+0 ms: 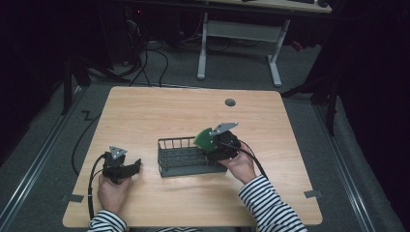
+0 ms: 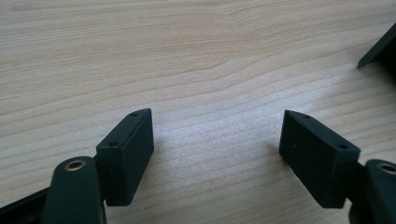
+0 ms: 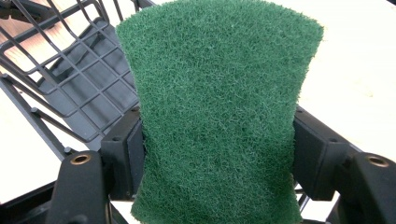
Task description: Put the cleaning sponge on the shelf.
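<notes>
My right gripper [image 3: 217, 154] clamps a green pad [image 3: 219, 112], pinching its sides, above the right end of the black wire basket [image 1: 186, 157]. My left gripper [image 2: 217, 154] rests spread wide on the bare table [image 2: 187, 56], left of the basket.

A wooden table [image 1: 145, 111] carries a black wire basket [image 1: 181, 157].

Black-and-white striped sleeves [image 1: 270, 203] meet two black grippers with brass-ringed screw holes, grey three-cornered plates [image 1: 117, 152] and black cables [image 1: 91, 186], seemingly rubber-sheathed.
</notes>
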Motion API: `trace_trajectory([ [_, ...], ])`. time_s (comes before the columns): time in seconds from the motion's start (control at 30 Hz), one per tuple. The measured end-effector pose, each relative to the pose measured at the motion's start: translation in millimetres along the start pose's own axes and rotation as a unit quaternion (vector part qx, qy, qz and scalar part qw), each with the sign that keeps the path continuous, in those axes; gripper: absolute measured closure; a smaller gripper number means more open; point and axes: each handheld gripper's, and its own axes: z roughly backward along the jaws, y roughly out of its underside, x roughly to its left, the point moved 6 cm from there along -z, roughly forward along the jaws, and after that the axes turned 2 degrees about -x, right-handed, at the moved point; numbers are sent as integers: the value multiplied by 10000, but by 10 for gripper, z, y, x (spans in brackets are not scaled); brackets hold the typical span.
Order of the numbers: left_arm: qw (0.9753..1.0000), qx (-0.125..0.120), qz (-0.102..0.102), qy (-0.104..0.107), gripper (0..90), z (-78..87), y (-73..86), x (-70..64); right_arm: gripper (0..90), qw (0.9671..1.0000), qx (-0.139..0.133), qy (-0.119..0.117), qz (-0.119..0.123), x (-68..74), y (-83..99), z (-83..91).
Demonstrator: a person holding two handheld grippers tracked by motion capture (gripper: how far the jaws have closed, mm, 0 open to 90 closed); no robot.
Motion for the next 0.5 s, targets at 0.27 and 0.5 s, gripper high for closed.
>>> trace_trajectory([
  [0.27,10000,5,-5,5,266,1,0,1,275,10000,9,-29,21,27,1,8],
  [0.5,10000,2,-1,6,266,0,0,1,258,10000,-4,-29,26,21,1,37],
])
